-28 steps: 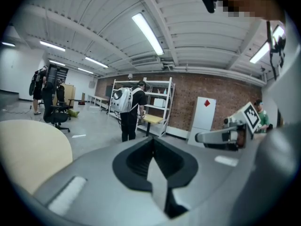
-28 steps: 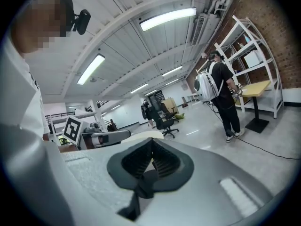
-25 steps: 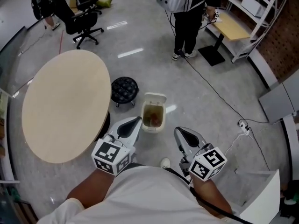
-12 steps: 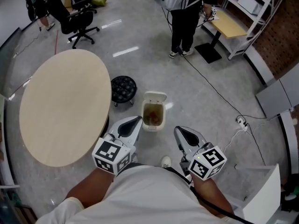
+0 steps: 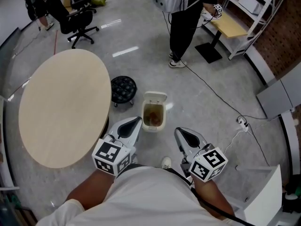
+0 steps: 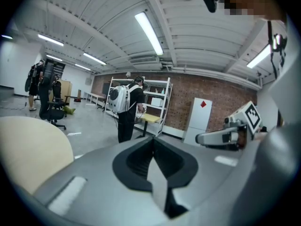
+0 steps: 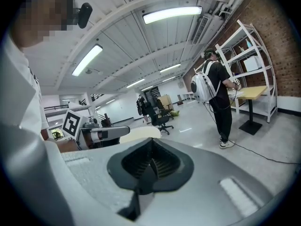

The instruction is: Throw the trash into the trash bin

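A small white trash bin (image 5: 154,111) stands on the grey floor with its lid tipped back, and something brownish lies inside. My left gripper (image 5: 136,121) hovers just to the bin's near left, jaws shut and holding nothing. Close to the bin's near right, my right gripper (image 5: 179,133) is likewise shut and bare. In the left gripper view the left gripper (image 6: 153,141) shows its two jaws pressed together along one seam. The right gripper view shows the right gripper (image 7: 151,144) closed the same way. No loose trash is visible.
A round beige table (image 5: 61,105) fills the left. A black round stool (image 5: 123,89) stands beside the bin. A person (image 5: 186,13) with a white backpack stands at the back near a yellow desk (image 5: 229,26). A cable (image 5: 221,98) crosses the floor at right.
Both grippers have kept still. The person at the back has taken a step, and the head view has shifted slightly.
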Available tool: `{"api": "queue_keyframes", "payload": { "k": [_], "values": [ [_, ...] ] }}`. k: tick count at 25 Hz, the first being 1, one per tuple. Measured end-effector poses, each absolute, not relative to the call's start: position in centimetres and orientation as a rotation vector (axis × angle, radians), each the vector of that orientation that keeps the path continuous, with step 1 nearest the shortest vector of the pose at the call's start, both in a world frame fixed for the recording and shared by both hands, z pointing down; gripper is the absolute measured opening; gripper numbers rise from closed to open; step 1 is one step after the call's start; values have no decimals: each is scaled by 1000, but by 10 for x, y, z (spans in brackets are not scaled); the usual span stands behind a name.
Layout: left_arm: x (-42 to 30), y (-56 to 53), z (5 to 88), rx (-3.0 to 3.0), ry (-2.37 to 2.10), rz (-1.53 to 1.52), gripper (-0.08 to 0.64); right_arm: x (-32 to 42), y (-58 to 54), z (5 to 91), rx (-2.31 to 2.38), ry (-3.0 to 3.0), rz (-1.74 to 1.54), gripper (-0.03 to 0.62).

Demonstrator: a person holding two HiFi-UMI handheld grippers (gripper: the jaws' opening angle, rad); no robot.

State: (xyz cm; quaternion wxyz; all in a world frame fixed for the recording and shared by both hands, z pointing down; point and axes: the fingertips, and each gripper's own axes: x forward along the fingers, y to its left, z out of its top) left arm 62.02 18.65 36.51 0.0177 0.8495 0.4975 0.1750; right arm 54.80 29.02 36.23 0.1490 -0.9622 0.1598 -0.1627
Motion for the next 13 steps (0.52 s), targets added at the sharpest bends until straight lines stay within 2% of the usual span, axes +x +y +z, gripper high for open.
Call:
{"api": "queue_keyframes", "payload": {
  "k": [13],
  "values": [
    [617,184,362,2650,1522,541,6,547,290,361,-2757,471,-470,2]
  ]
}}
